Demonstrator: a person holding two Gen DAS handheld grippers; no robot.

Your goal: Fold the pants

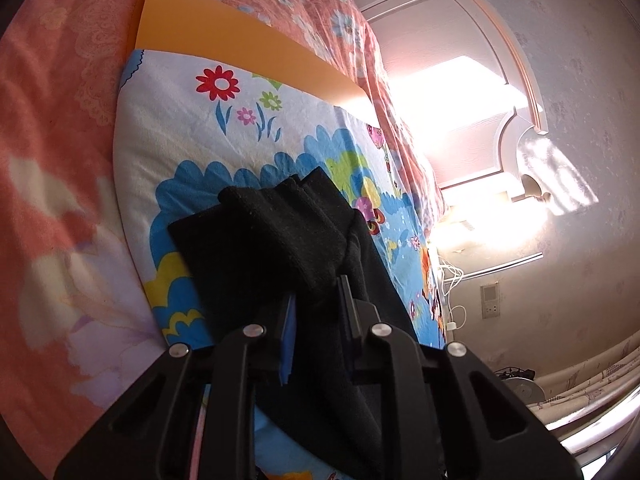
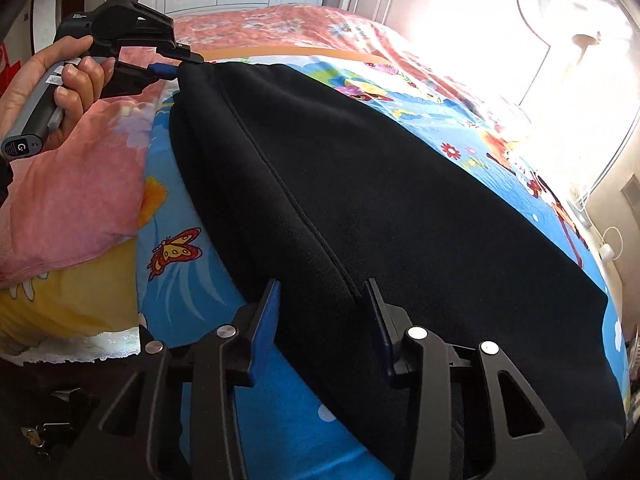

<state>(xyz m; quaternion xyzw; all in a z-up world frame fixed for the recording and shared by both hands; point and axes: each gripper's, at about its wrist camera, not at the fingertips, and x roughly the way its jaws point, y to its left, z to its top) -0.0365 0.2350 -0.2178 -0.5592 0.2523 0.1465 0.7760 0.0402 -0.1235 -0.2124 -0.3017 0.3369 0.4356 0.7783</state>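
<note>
The bed [image 2: 304, 20] carries a cartoon-print sheet [image 2: 472, 128], and across it lie the black pants [image 2: 360, 200]. My left gripper [image 1: 316, 300] has its jaws clamped on a bunched end of them. My right gripper [image 2: 322, 312] straddles the near seam, jaws partly parted, pads not pressing.

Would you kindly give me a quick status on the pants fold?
Left hand-held gripper shut on black pants at far end. Right hand-held gripper straddling near edge, not clamped. Pants flat on cartoon sheet. Nothing in the way.
</note>
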